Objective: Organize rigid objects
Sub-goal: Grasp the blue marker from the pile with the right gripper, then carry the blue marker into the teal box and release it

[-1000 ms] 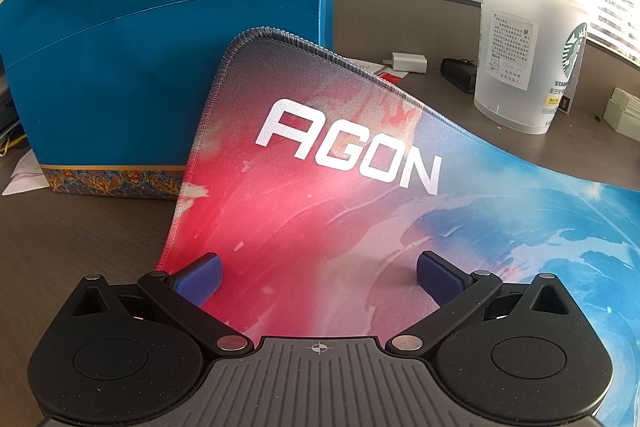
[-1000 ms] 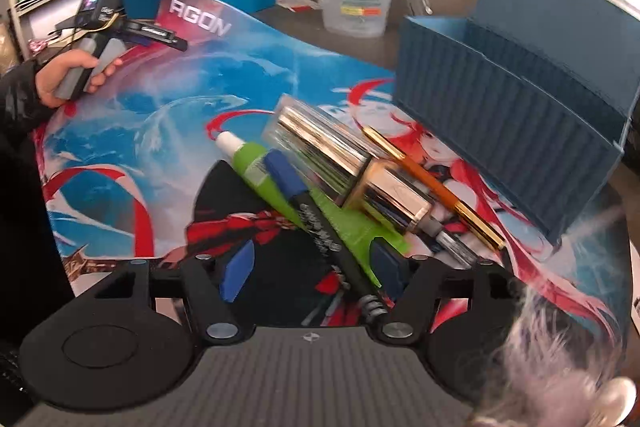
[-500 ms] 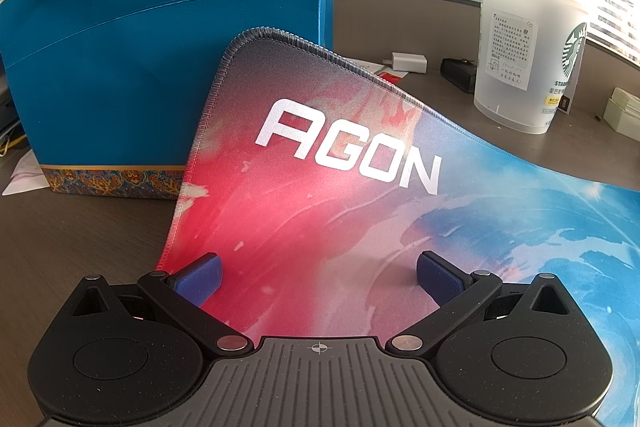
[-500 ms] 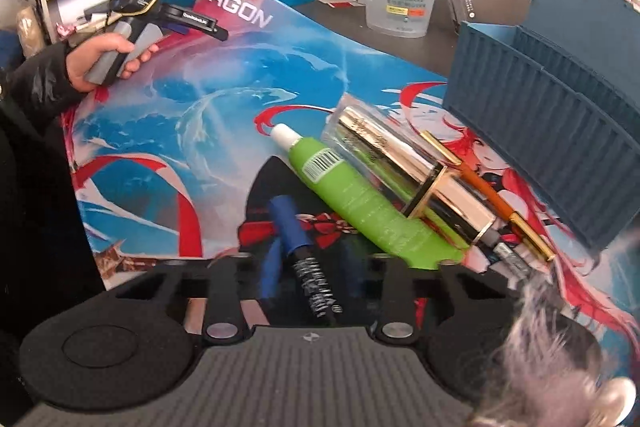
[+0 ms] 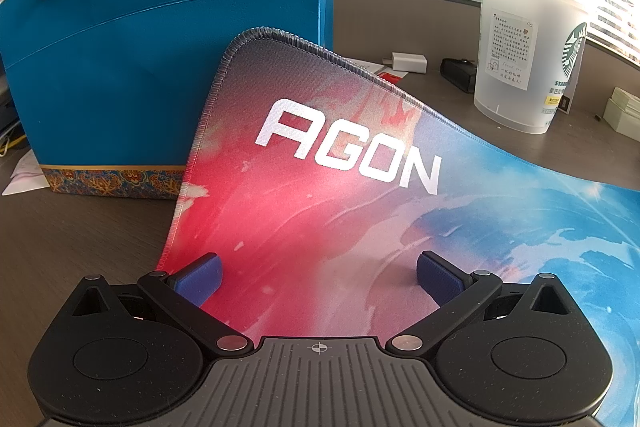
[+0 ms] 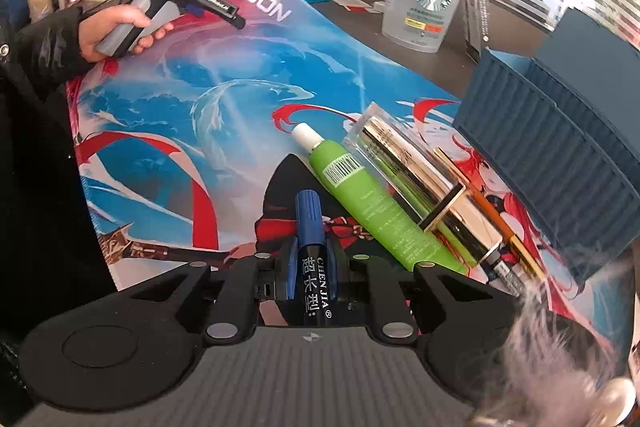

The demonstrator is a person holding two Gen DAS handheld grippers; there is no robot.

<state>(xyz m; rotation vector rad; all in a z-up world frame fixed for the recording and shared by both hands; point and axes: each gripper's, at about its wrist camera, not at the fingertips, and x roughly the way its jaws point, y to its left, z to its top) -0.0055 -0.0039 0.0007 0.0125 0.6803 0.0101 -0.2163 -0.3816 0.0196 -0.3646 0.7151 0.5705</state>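
In the right wrist view my right gripper (image 6: 311, 254) grips a blue-capped black marker (image 6: 309, 223) just above the printed desk mat (image 6: 224, 115); its jaws are still closing on the barrel. Beside it on the mat lie a green tube (image 6: 372, 203), a gold case in clear wrap (image 6: 420, 179) and an orange pen (image 6: 492, 215). A ribbed blue organizer box (image 6: 560, 155) stands to the right. My left gripper (image 5: 318, 275) hovers open over the mat's raised AGON corner (image 5: 320, 155) with nothing between its fingers.
A blue gift bag (image 5: 160, 67) stands behind the mat corner. A frosted Starbucks cup (image 6: 428, 7) sits on the desk at the back. A hand (image 6: 116, 31) holds the left gripper at upper left. Grey fluff (image 6: 560, 347) intrudes at lower right.
My right gripper closed on the marker and shifted left, away from the pile. The marker now points straight ahead between the fingers. The left gripper stayed still.
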